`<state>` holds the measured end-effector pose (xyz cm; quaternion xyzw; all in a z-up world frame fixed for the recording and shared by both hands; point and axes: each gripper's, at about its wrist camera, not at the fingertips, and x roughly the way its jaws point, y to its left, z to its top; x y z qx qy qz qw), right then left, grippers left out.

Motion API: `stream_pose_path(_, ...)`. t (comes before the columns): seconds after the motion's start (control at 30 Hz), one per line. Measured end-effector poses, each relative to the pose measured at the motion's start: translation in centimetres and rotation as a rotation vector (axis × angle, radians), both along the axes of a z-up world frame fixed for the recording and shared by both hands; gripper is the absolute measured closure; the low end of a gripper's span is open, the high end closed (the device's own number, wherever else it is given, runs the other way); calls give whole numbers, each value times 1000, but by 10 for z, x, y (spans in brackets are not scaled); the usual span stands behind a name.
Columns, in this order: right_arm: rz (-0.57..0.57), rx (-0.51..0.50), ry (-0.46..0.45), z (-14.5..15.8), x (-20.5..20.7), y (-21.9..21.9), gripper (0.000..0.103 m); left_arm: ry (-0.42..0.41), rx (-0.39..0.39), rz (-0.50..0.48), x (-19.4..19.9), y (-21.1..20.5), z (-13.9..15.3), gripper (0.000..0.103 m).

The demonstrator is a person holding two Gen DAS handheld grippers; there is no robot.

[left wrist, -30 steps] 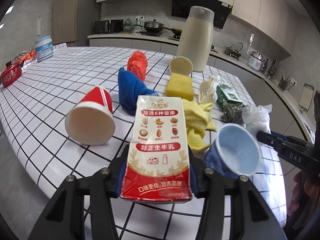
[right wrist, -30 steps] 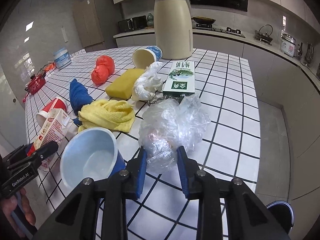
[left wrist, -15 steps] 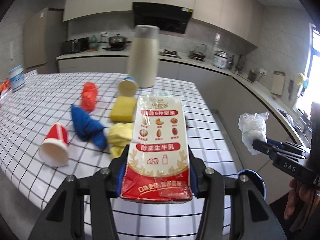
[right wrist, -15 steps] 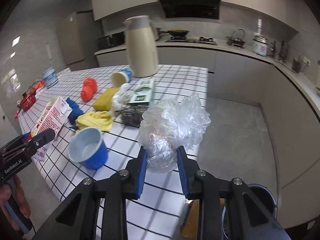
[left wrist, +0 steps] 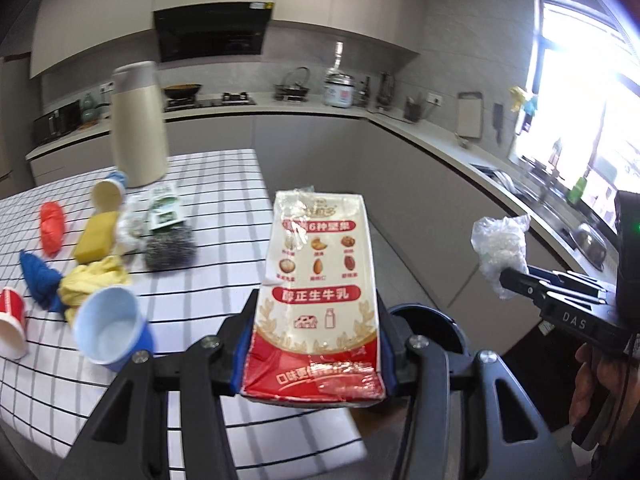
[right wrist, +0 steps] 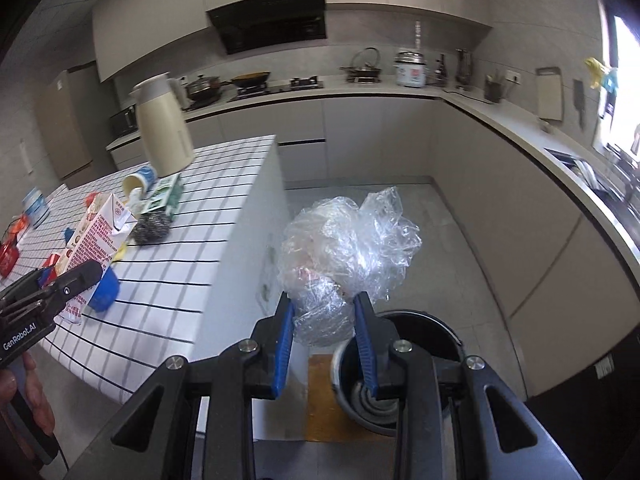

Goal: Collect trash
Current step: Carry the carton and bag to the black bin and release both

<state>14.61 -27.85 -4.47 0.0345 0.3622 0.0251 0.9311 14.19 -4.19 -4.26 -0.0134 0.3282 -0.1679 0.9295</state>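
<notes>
My left gripper (left wrist: 316,344) is shut on a red and white milk carton (left wrist: 320,284), held in the air past the table's right edge. It also shows in the right wrist view (right wrist: 100,236). My right gripper (right wrist: 324,320) is shut on a crumpled clear plastic bag (right wrist: 348,252), held above a dark round trash bin (right wrist: 400,364) on the floor. The bag also shows in the left wrist view (left wrist: 500,244), and the bin's rim (left wrist: 428,316) sits behind the carton.
The checked table (left wrist: 208,280) carries a blue cup (left wrist: 112,328), red cup (left wrist: 12,328), yellow cloth (left wrist: 92,280), blue cloth (left wrist: 38,276), steel scrubber (left wrist: 170,248), sponge (left wrist: 96,236), green box (left wrist: 164,208) and tall beige jug (left wrist: 138,124). Kitchen counters line the far and right walls.
Both grippers have swung right, off the table, each still holding its item. The bag now hangs over the trash bin, and the table items have slid to the left of both views.
</notes>
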Motion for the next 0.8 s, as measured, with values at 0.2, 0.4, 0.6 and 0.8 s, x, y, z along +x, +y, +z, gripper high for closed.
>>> stream_pose_path(0.2,-47,6,26,-10,-25,-65,72,49,9,-100,-6,-63,-14,52)
stream_pose_path(0.4,-18,10,75,-40,-42,-111,71,107,18,-139,-12,-111,-36,52)
stream_pose_path(0.6,24,13,136,-76,-43,-140,71,199,19,-135,-12,-152,-75,52)
stream_pose_path(0.8,83,22,207,-122,-31,-151,71,274,32,-135,-6,-177,-110,52)
